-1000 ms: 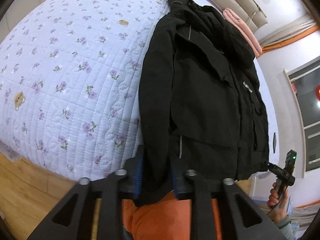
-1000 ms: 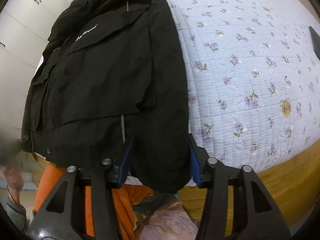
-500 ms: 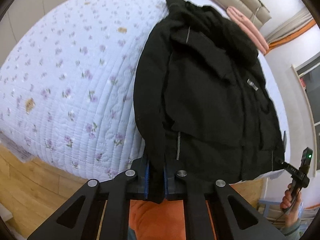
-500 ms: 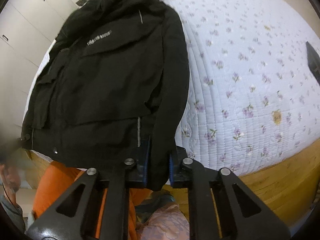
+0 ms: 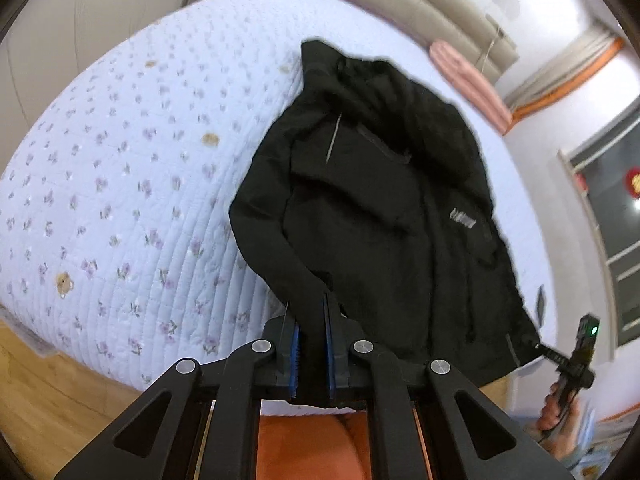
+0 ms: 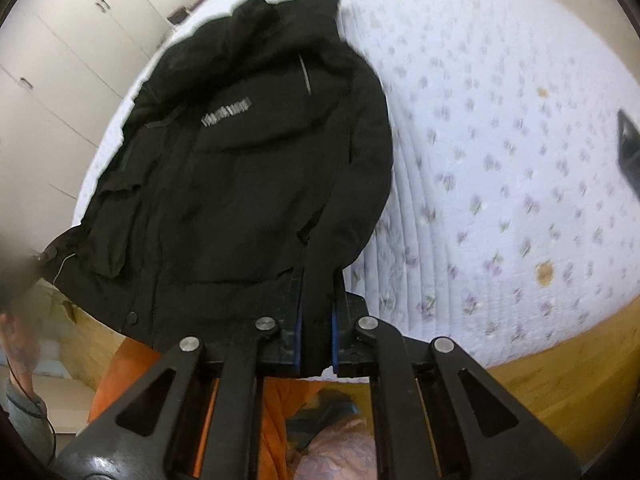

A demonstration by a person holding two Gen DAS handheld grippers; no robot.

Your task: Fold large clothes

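Note:
A large black hooded jacket (image 5: 384,216) lies front up on the bed, hood at the far end; it also shows in the right wrist view (image 6: 240,168). My left gripper (image 5: 311,344) is shut on the cuff of the jacket's left-side sleeve (image 5: 276,256) and lifts it off the bed edge. My right gripper (image 6: 316,332) is shut on the cuff of the other sleeve (image 6: 352,208) and lifts it too. The right gripper also shows at the lower right of the left wrist view (image 5: 576,356).
The bed has a pale lilac quilt with small flowers (image 5: 120,184), also in the right wrist view (image 6: 500,160). A pink pillow (image 5: 472,80) lies by the headboard. A dark flat object (image 6: 628,148) lies on the quilt at right. White wardrobes (image 6: 60,64) stand at left. Wooden floor (image 5: 44,396) lies below.
Both grippers closed from open onto the sleeve cuffs, then pulled back and up, lifting the sleeves off the bed edge. The jacket now appears farther away.

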